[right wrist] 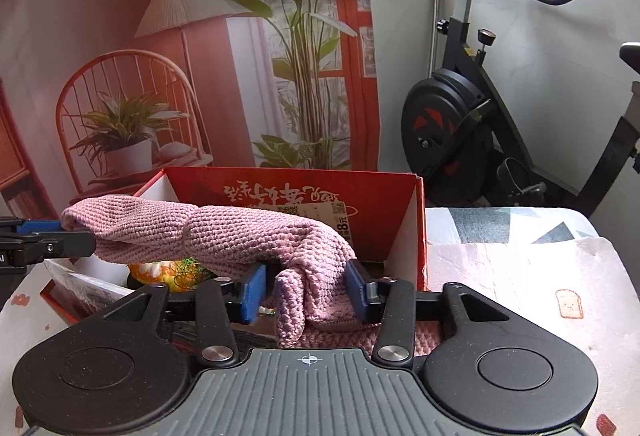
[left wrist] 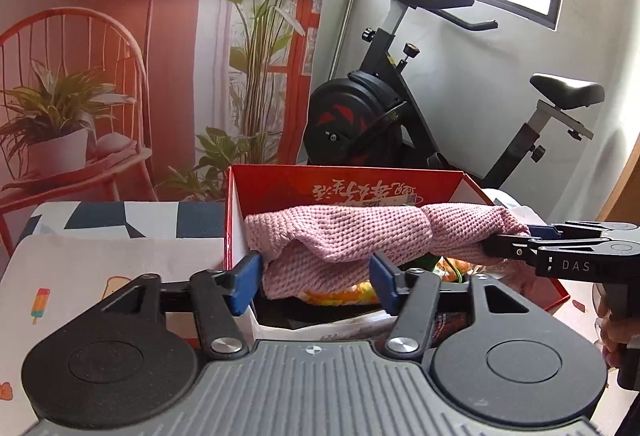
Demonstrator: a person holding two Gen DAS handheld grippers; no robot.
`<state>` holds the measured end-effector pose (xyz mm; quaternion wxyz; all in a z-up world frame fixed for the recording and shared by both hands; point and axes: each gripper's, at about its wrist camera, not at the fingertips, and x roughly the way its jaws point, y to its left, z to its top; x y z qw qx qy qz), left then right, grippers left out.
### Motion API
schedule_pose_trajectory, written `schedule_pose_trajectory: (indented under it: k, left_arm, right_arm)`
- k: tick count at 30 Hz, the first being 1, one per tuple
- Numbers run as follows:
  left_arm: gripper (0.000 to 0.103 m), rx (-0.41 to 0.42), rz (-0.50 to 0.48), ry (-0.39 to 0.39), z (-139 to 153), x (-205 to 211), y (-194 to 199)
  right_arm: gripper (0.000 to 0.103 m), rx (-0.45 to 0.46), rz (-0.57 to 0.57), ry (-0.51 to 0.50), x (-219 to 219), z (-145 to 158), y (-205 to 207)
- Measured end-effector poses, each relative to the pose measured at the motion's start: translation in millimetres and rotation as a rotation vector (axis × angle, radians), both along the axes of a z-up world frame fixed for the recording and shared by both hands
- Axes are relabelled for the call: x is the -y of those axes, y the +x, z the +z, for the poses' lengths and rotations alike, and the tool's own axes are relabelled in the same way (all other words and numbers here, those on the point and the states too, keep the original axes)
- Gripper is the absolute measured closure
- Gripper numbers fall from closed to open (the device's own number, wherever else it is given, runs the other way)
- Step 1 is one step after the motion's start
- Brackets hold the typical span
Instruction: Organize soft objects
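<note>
Though the pink knit (left wrist: 340, 236) already sags across the red box (left wrist: 344, 184) on other soft things, both sets of fingers stand apart around its ends, gripping nothing, so tucking remains.

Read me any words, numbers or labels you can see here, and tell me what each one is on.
"DAS": white letters on the right gripper, cut off at the picture's edge.
"8" followed by a small character: on the white sticker inside the red box.
Large white brush-style characters on the box's inner back wall: upside down, not readable.
QR code and small print on the sticker: too small to read.
</note>
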<state>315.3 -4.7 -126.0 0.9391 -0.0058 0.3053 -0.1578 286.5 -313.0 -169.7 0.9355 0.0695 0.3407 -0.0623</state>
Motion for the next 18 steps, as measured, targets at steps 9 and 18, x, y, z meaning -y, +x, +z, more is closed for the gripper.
schedule_pose_trajectory:
  k: [9, 18]
  left_arm:
    - [0.000, 0.068, 0.023, 0.005, 27, 1, -32]
    - [0.000, 0.125, 0.070, 0.029, 62, -1, -80]
  right_arm:
    - [0.016, 0.068, -0.022, -0.037, -8, 33, -35]
    - [0.000, 0.168, -0.031, -0.051, -28, 83, -79]
